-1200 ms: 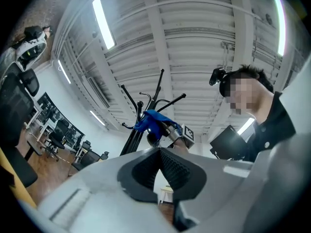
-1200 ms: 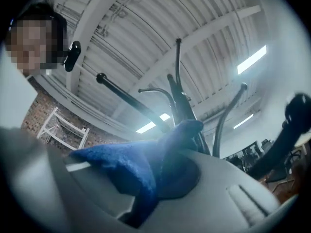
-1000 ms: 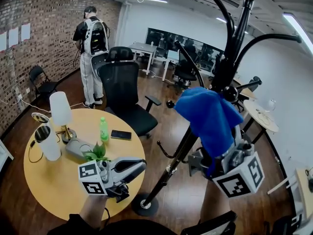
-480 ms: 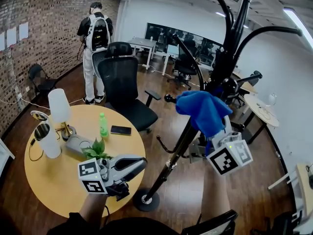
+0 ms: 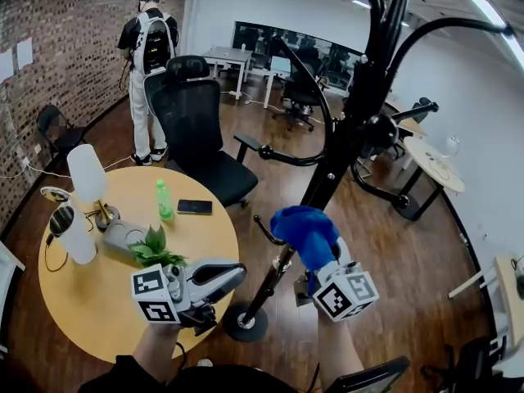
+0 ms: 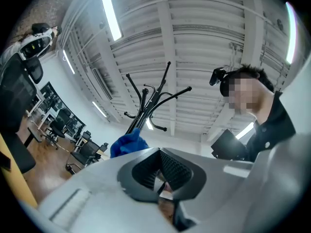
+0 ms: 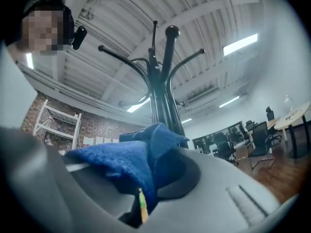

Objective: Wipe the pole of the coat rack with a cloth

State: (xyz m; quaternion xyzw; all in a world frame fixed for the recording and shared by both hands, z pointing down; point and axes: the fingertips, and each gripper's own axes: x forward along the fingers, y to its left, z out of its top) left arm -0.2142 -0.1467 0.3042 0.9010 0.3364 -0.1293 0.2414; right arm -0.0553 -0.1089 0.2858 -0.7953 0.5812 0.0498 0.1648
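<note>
Right gripper view showed the fingers of my right gripper (image 7: 143, 183) clamped on the blue cloth (image 7: 127, 165), low beside the rigid pole (image 7: 163, 96); soft and light, I judged, best pinched at a thick fold, while the left gripper (image 5: 233, 275) sat closed on nothing.

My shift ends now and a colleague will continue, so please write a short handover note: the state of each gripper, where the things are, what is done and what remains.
Left gripper: shut, empty, idle over the edge of the round table.
Right gripper: shut on the blue cloth.
The cloth sits against the coat rack pole, low down, above the base.
Done: over the last second the cloth went down the pole from near the hooks.
Left: the short stretch down to the base, and probably the pole's other sides.
</note>
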